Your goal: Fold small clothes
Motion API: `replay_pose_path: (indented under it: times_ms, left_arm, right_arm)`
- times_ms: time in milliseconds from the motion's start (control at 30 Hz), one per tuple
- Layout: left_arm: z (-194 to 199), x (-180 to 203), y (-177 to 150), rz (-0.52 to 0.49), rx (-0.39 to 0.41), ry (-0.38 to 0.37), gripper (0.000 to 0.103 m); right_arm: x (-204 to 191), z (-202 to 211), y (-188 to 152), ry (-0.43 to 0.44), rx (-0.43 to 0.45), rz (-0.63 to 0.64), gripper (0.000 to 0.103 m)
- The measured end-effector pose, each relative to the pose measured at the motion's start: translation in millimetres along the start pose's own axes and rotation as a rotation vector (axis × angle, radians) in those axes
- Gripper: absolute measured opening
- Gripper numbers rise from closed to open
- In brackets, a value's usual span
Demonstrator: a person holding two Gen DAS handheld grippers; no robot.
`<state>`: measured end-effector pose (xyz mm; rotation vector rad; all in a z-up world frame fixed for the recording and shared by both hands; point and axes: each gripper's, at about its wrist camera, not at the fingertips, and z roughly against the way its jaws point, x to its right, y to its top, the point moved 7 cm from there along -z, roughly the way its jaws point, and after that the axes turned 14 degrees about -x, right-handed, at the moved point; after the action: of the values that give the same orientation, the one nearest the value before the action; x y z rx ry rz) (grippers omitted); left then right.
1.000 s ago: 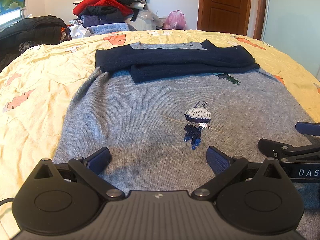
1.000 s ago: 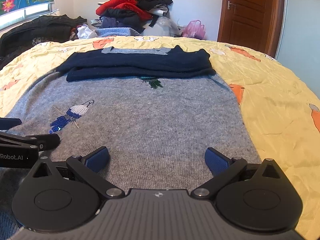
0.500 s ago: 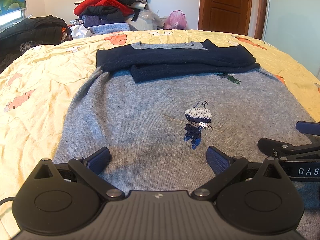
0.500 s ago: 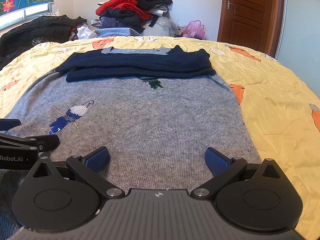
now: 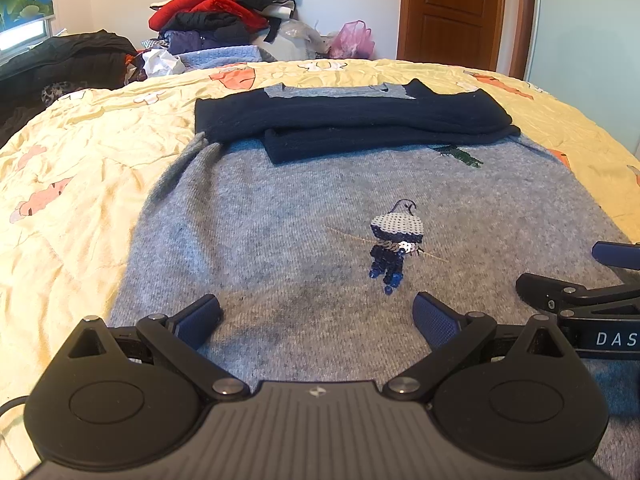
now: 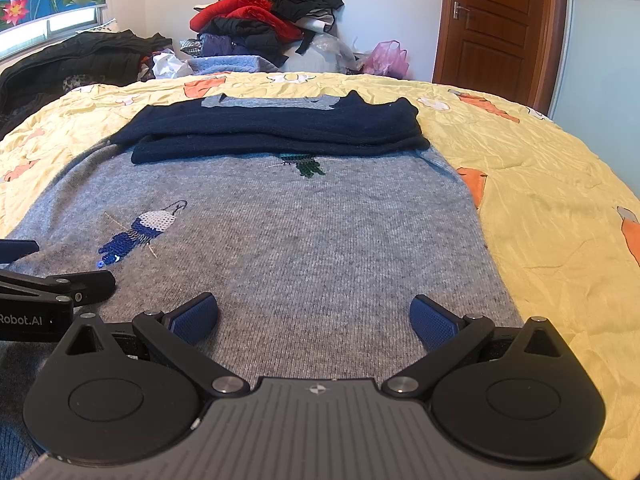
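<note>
So the grey sweater point(image 5: 304, 216) is lying flat on the yellow bedspread point(image 5: 80, 184), hem end nearest both grippers. The navy sleeves point(image 5: 352, 120) are already folded in across the chest, stacked one over the other just below the collar. That part looks done. What's left, I'd guess, is bringing the hem up toward the collar, maybe one more fold after that.

The left gripper point(image 5: 316, 320) sits low over the hem near the left side, fingers spread wide, nothing between them. The right gripper point(image 6: 314, 318) does the same near the right edge, also wide and empty. They're side by side, each one poking into the other's view. Can't tell if the pads actually touch the knit.

The sequin bird point(image 5: 394, 240) sits mid-body, and a green patch point(image 6: 306, 166) peeks out under the sleeves.

Nothing is really in the way. The clothes pile point(image 6: 260, 20) at the far end, the pink bag point(image 6: 386, 58) and the door point(image 6: 496, 20) are all well apart from the sweater. The bedspread is wrinkly, so I'd say the hem could drag a bit.
</note>
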<state>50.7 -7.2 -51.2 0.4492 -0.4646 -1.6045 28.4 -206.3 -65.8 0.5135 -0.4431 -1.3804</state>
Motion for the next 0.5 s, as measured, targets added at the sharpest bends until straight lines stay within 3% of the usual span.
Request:
replay_pose_path:
  times_ms: [500]
  left_arm:
    - [3.5,-1.3,-4.2,0.006,0.000,0.003,0.103]
  right_arm:
    - [0.4,0.1,-0.3,0.000,0.000,0.000,0.103]
